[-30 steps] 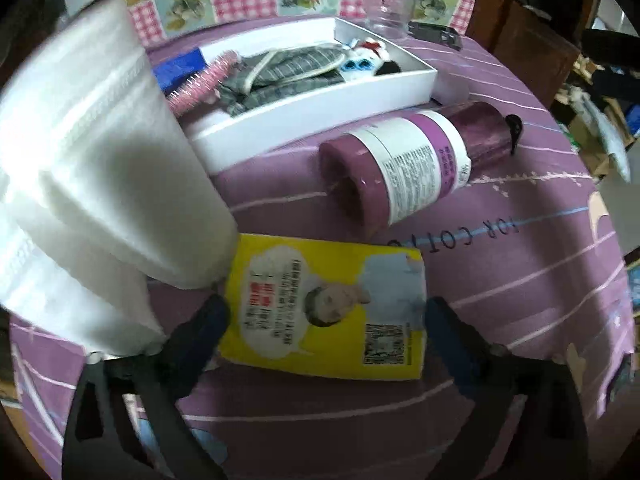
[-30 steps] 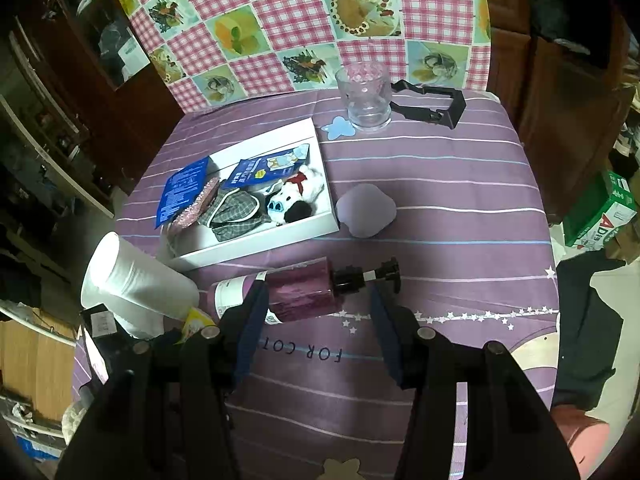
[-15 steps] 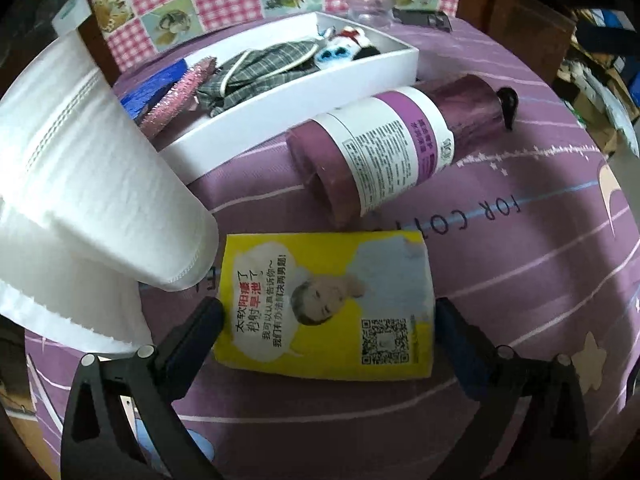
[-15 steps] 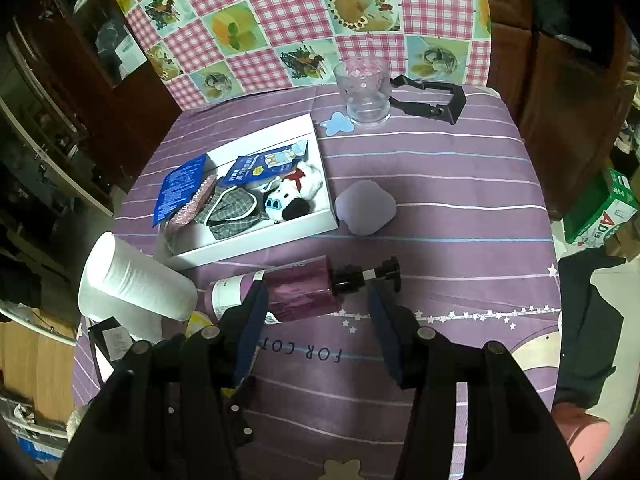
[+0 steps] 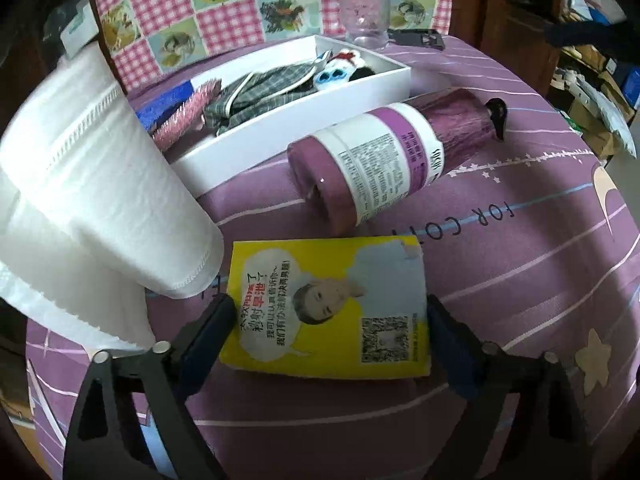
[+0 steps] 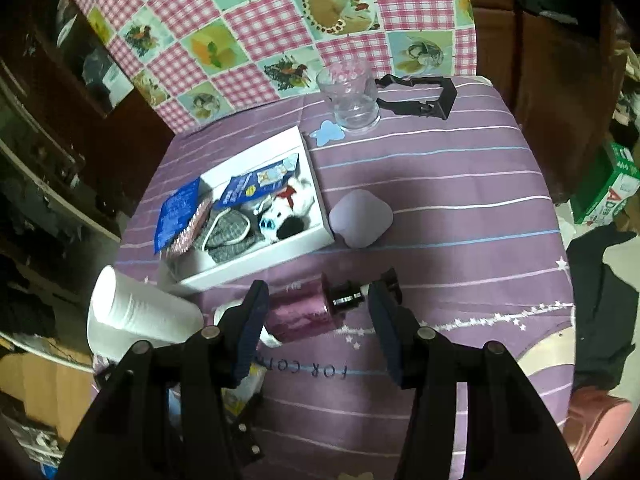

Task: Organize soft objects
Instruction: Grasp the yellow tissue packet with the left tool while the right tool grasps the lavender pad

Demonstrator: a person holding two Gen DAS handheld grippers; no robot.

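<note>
The tablecloth (image 5: 520, 264) is matt purple cloth. The yellow packet (image 5: 332, 312) looks like glossy plastic film. The paper roll (image 5: 92, 184) is soft, embossed white paper. The bottle (image 5: 400, 156) is shiny plastic with a paper-like label. The cup (image 6: 352, 96) is clear and glassy. The tray (image 5: 304, 116) looks like smooth white card.

A yellow printed tissue packet (image 5: 332, 308) lies on the purple striped cloth counter (image 5: 540, 240), between the open jaws of the left gripper (image 5: 328, 328). A white paper towel roll (image 5: 92, 196) lies to its left. A purple pump bottle (image 5: 384, 160) lies on its side behind the packet. Behind that sits a white shallow cardboard box (image 6: 256, 256) holding a grey checked cloth (image 6: 228, 232) and a white plush toy (image 6: 288, 208). A clear glass cup (image 6: 352, 96) stands farthest back.
</note>
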